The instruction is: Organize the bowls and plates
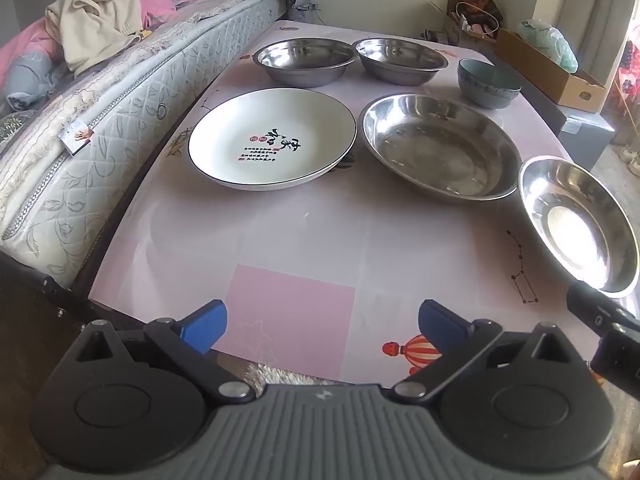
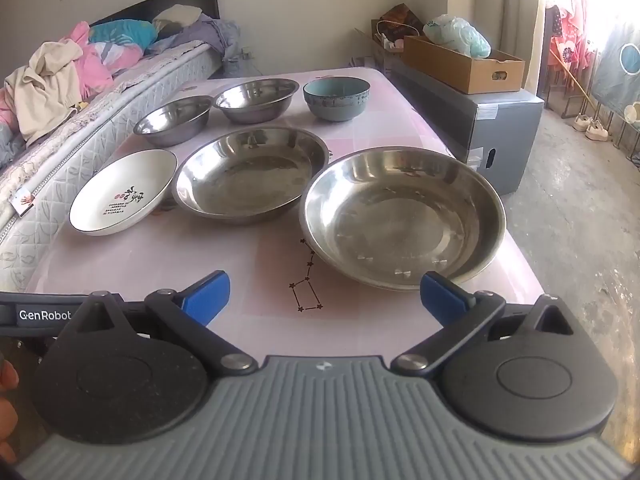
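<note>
On the pink table [image 1: 304, 232] [image 2: 248, 280] lie a white plate with black lettering [image 1: 272, 138] [image 2: 124, 192], a wide steel plate in the middle [image 1: 440, 146] [image 2: 250, 174] and a second steel plate at the right [image 1: 580, 224] [image 2: 402, 218]. Behind them stand two steel bowls [image 1: 306, 62] [image 1: 400, 60] [image 2: 174, 120] [image 2: 256, 100] and a teal ceramic bowl [image 1: 489, 82] [image 2: 336, 98]. My left gripper [image 1: 322, 326] hangs open over the table's near edge, nothing between its blue pads. My right gripper [image 2: 324, 298] is open too, its right pad [image 2: 444, 300] just short of the right steel plate's near rim.
A mattress [image 1: 100, 120] heaped with clothes and bedding runs along the table's left side. To the right of the table stands a grey box [image 2: 496, 120] with a cardboard tray [image 2: 460, 64] on top. Beyond it is bare concrete floor [image 2: 580, 220].
</note>
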`<state>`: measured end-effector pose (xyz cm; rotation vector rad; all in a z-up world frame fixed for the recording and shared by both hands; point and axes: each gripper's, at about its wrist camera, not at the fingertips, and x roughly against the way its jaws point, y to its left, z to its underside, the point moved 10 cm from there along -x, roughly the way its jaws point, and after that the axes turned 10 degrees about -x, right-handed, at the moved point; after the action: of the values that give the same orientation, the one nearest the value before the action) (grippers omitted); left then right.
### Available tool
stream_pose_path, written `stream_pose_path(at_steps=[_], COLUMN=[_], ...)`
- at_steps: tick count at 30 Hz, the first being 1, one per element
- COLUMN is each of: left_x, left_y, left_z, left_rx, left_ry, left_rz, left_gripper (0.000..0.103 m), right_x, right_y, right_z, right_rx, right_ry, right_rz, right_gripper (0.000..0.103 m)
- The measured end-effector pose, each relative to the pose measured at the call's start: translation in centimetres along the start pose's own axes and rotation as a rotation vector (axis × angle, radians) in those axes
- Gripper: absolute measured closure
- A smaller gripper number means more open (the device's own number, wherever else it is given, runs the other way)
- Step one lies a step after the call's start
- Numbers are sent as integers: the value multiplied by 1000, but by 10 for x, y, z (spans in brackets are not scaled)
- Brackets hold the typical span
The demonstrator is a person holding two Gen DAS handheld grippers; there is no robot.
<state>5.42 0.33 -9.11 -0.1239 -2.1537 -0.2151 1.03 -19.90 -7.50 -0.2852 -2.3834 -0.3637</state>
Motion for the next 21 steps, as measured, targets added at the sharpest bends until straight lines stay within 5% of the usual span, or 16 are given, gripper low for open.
stream_pose_path(at_steps=[21], left_x=[-4], left_y=[-2], left_z=[2], left_rx=[3], left_ry=[14], left_rz=[20], left_gripper=[1], right_x=[-3], right_y=[0], right_z=[3], right_rx=[3], right_ry=[11], right_rz=[17], right_gripper=[1])
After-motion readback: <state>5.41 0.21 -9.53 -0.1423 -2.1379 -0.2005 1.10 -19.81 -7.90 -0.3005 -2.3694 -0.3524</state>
